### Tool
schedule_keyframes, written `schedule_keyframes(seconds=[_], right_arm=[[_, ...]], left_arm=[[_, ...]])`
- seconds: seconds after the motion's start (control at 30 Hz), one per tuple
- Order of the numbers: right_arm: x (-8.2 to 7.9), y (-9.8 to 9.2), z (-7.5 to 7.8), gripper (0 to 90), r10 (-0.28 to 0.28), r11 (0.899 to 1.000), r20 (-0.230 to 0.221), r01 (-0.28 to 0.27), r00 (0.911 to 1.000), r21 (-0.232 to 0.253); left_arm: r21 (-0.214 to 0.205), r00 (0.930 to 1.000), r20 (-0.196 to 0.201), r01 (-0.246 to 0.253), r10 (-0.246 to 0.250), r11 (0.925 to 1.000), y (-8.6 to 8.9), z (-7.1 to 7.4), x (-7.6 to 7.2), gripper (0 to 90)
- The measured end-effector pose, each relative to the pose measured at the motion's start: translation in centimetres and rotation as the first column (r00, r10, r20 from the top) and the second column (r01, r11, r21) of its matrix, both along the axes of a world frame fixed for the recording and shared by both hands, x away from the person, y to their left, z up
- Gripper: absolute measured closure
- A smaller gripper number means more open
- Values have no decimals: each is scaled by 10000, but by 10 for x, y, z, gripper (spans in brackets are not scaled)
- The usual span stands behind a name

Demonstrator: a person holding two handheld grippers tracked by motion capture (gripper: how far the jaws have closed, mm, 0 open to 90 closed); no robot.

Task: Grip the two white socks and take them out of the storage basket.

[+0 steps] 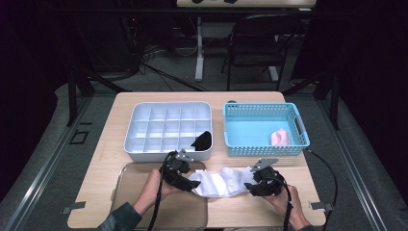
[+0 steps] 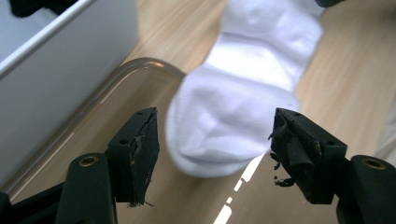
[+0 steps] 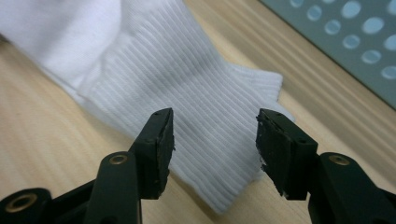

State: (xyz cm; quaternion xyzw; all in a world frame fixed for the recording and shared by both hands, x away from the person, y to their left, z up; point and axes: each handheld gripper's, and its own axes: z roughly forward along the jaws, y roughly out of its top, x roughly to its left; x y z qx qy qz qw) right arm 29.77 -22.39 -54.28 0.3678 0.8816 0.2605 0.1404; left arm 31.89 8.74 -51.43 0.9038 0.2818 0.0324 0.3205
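With both sets of jaws spread and gripping nothing, one white sock [image 1: 219, 183] lies flat between the left gripper [image 1: 188, 182] and the right gripper [image 1: 250, 186], its toe just ahead of the left, its ribbed cuff under the right. Risk, I'd say: a shallow pinch grabs one layer and the sock unfolds or slips. Count: one divided tray [image 1: 168, 129] holding one black sock [image 1: 203, 140], one blue basket [image 1: 264, 129] with one pink item [image 1: 280, 137].
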Motion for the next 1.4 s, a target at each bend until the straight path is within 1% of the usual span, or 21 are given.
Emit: schedule_keyframes(seconds=[0.1, 0.13, 0.2, 0.27, 0.3, 0.33, 0.4, 0.5, 0.6, 0.67, 0.7, 0.77, 0.83, 0.9, 0.97, 1.0, 1.03, 1.17, 1.2, 1.27, 1.4], right_arm=[[-2, -1, 0, 400, 463, 9987, -47, -462, 9989, 204], [-1, 1, -2, 381, 522, 9986, -103, -523, 9986, -84], [2, 6, -6, 383, 660, 9976, -351, -667, 9972, -202], [6, 11, -9, 455, 389, 9975, -479, -416, 9981, -570], [7, 12, -9, 487, 416, 9976, -591, -447, 9974, -528], [7, 12, -10, 573, 197, 9987, -567, -223, 9982, -457], [9, 11, -10, 622, -120, 9994, -960, 89, 9953, -328], [9, 8, -11, 743, -870, 9962, -1136, 869, 9897, -57], [7, 1, -11, 772, -1812, 9820, -1378, 1867, 9737, 283], [7, -4, -10, 787, -2005, 9775, -1537, 2081, 9676, 355], [6, -6, -11, 788, -2104, 9742, -1565, 2204, 9650, 494], [6, -8, -10, 787, -2091, 9745, -1680, 2195, 9634, 456], [4, -8, -9, 732, -2068, 9736, -1832, 2206, 9611, 585], [4, -9, -3, 594, -1803, 9813, -1835, 1896, 9663, 344], [5, -13, 7, 467, -1574, 9858, -1334, 1638, 9785, 383], [7, -13, 12, 436, -1518, 9875, -1109, 1555, 9822, 246], [12, -14, 16, 401, -1233, 9909, -1044, 1281, 9869, 412], [29, -10, 7, 304, -871, 9962, -1250, 870, 9883, -60], [34, -11, 4, 314, -843, 9960, -1497, 787, 9851, -430], [40, -10, -4, 337, -757, 9964, -1836, 671, 9801, -525], [42, -12, -6, 506, -806, 9957, -1820, 708, 9800, -598]], left_arm=[[-83, 9992, 174, 362, -361, 9993, -10, -2, -10, 317], [12, 9983, 324, 485, -485, 9988, -16, -4, -13, 317], [101, 9965, 189, 814, -816, 9966, -26, -10, -17, 316], [339, 9939, 219, 1072, -1080, 9937, -35, -14, -18, 318], [304, 9932, 242, 1135, -1142, 9931, -40, -16, -18, 320], [334, 9924, 268, 1190, -1199, 9923, -42, -17, -18, 327], [473, 9913, 322, 1259, -1275, 9909, -50, -20, -17, 335], [699, 9914, 360, 1228, -1255, 9900, -60, -26, -16, 365], [1177, 9891, 397, 1362, -1417, 9837, -68, -31, -17, 405], [1491, 9878, 426, 1420, -1498, 9786, -71, -34, -15, 441], [1520, 9886, 455, 1355, -1438, 9791, -72, -35, -14, 443], [1831, 9867, 562, 1399, -1524, 9731, -74, -35, -13, 485], [1866, 9862, 507, 1457, -1576, 9716, -77, -36, -12, 472], [1865, 9847, 440, 1579, -1688, 9697, -80, -36, -12, 421], [1954, 9826, 466, 1674, -1797, 9663, -82, -36, -13, 424], [2076, 9830, 434, 1659, -1785, 9640, -83, -37, -12, 425], [2171, 9825, 393, 1697, -1823, 9613, -84, -38, -12, 433], [2270, 9838, 298, 1656, -1768, 9597, -85, -40, -11, 453], [2377, 9830, 333, 1676, -1805, 9568, -85, -40, -11, 476], [2433, 9840, 374, 1602, -1743, 9566, -85, -40, -11, 498], [2433, 9859, 442, 1461, -1614, 9589, -84, -40, -9, 595]])
